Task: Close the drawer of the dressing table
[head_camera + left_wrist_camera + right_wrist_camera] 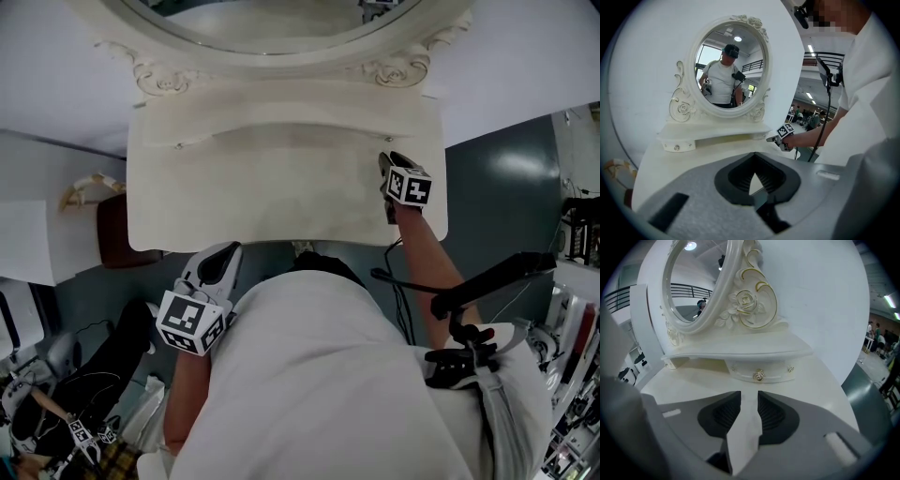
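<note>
The white dressing table (272, 192) carries an oval mirror (729, 70) on a raised shelf. In the right gripper view a small drawer (761, 373) with a gold knob sits under that shelf's right end; its front stands slightly out from beneath the shelf. My right gripper (749, 394) hovers over the tabletop just in front of that drawer, aimed at it, open with nothing between its pads. The head view shows it at the table's right side (386, 161). My left gripper (225, 251) hangs off the table's front left edge, its tips (753, 157) touching, holding nothing.
A matching small drawer (677, 146) sits under the shelf's left end. A dark brown seat (112, 230) stands left of the table. Cables and a black arm (487, 281) hang at the person's right side. Bags and gear lie on the floor at lower left (56, 412).
</note>
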Available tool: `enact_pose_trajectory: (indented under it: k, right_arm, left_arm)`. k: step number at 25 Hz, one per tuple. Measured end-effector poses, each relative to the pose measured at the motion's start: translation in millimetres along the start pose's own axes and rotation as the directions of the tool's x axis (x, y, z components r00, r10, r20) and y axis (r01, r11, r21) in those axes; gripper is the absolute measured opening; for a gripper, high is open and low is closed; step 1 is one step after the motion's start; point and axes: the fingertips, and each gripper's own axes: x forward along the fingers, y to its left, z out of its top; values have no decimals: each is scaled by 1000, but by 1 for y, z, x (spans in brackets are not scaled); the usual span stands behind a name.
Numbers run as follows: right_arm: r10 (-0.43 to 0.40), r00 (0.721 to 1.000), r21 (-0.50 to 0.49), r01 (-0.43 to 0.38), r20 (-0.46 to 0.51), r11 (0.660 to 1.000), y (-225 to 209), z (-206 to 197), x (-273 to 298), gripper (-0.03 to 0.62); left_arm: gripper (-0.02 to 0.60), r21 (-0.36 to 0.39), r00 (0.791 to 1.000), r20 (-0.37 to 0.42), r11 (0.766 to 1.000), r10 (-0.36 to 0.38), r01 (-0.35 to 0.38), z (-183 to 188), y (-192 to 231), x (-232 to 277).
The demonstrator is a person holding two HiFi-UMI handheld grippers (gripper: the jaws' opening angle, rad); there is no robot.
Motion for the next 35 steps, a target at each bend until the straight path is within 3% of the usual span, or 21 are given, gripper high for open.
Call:
enact_pose_trajectory:
  k: [8, 20, 28, 35]
  right_arm:
    - [2, 1000, -7, -2, -16, 1000, 43, -39, -38, -2]
    - [98, 994, -60, -100, -43, 993, 149, -102, -107, -3]
    - [173, 984, -113, -175, -33, 978, 221, -139, -155, -3]
    - [223, 974, -180, -225, -32, 958, 268, -166, -193, -3]
  left_arm:
    - [3, 25, 1000, 10, 999, -23, 22, -21, 2, -40]
    - [3, 50, 997, 28, 996, -77, 76, -63, -1, -104]
    - [3, 52, 994, 16, 993, -105, 104, -109, -11, -139]
    - [3, 133, 995, -26, 987, -93, 95, -142, -21, -158]
